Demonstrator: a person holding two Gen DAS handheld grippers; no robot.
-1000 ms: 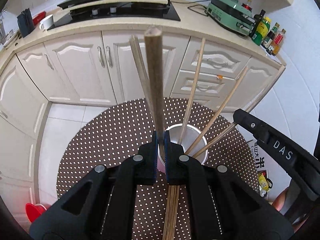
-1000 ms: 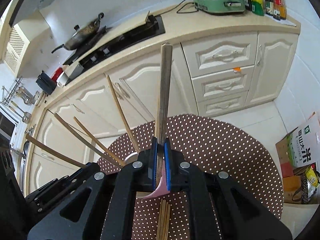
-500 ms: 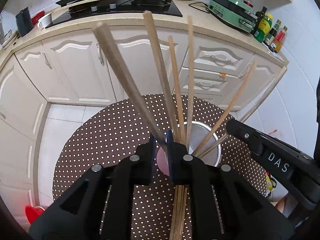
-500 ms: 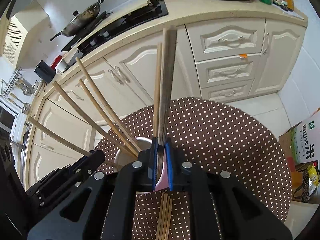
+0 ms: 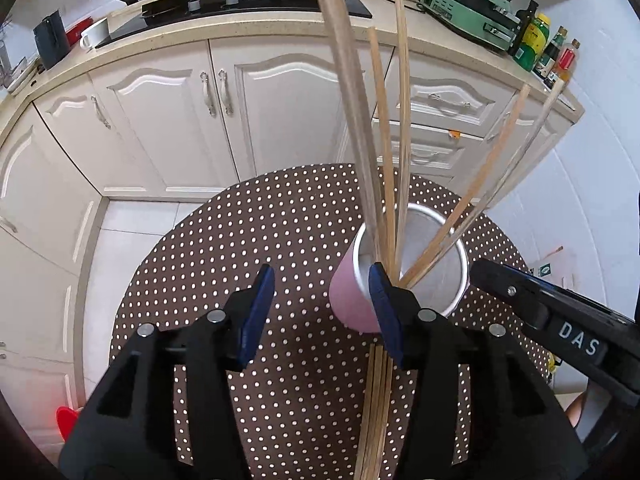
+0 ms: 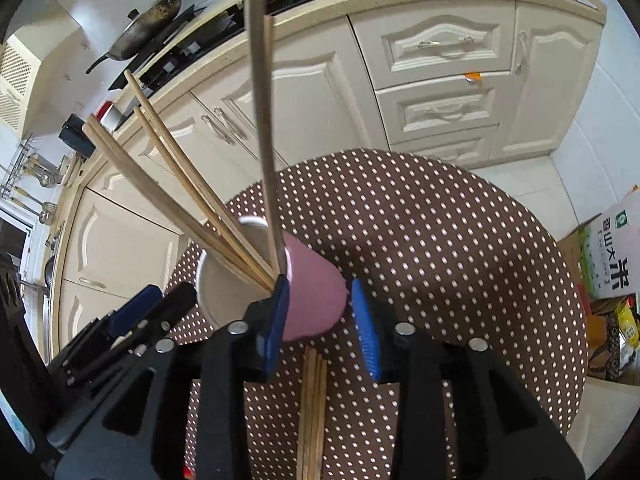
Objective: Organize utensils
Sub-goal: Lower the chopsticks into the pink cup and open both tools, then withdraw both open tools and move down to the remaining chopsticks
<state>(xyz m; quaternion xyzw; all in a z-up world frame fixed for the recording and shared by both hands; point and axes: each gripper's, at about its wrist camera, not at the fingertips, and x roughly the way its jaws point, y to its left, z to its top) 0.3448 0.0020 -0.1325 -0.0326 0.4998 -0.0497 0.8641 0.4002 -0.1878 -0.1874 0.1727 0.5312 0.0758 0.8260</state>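
Observation:
A pink cup (image 5: 352, 300) with a white inside stands on the round brown dotted table (image 5: 240, 260). Several wooden chopsticks (image 5: 402, 120) lean in it. My left gripper (image 5: 322, 312) hangs just over the cup's near left side; its jaws are opening and its pads press on nothing. In the right wrist view the cup (image 6: 316, 292) shows between and below the fingers of my right gripper (image 6: 320, 324), whose jaws are also opening, and a freed chopstick (image 6: 264, 120) stands in the cup. A bundle of chopsticks (image 6: 312, 400) lies on the table under both grippers.
White cabinets (image 5: 280, 120) and a counter with a hob (image 5: 248, 4), a wok (image 6: 148, 28), a green appliance (image 5: 472, 4) and bottles (image 5: 540, 40) lie beyond the table. A cardboard box (image 6: 616, 256) sits on the floor at the right.
Both grippers were shut on an upright chopstick; both have sunk toward the cup and opened. The two chopsticks now lean in the cup with the others.

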